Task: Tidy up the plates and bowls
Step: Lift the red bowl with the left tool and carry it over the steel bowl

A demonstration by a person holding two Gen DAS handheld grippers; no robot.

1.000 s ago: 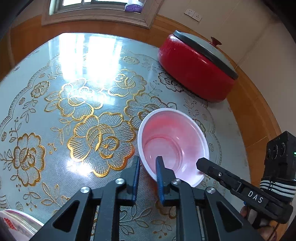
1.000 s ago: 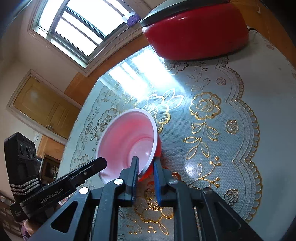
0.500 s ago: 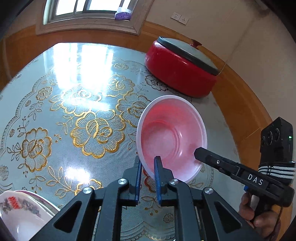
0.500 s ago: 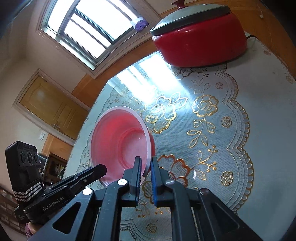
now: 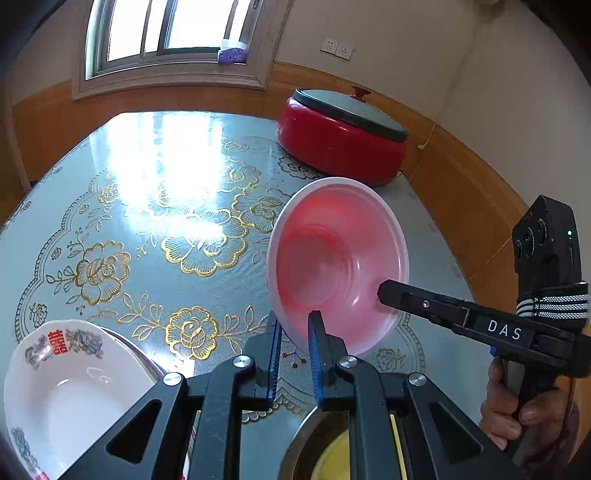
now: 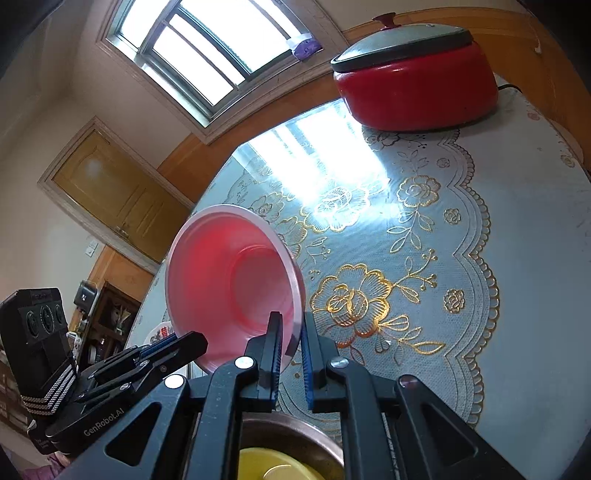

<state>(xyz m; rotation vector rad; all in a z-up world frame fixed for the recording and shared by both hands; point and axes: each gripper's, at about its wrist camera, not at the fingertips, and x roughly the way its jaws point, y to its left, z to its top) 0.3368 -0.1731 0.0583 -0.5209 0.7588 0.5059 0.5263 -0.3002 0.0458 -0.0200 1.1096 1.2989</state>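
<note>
Glossy floral tablecloth (image 5: pixel 155 229), red lidded pot (image 5: pixel 340 144), window (image 5: pixel 173 29), wooden door (image 6: pixel 118 195)

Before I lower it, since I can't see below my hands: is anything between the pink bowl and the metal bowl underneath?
Nothing visible. The pink bowl hangs tilted, pinched at its rim by both the left tongs and the right tongs. The metal bowl below holds something yellow; only the tongs' own arms cross the gap.

Left gripper (image 5: pixel 295 328), right gripper (image 6: pixel 290 332) both clamped, raised.
</note>
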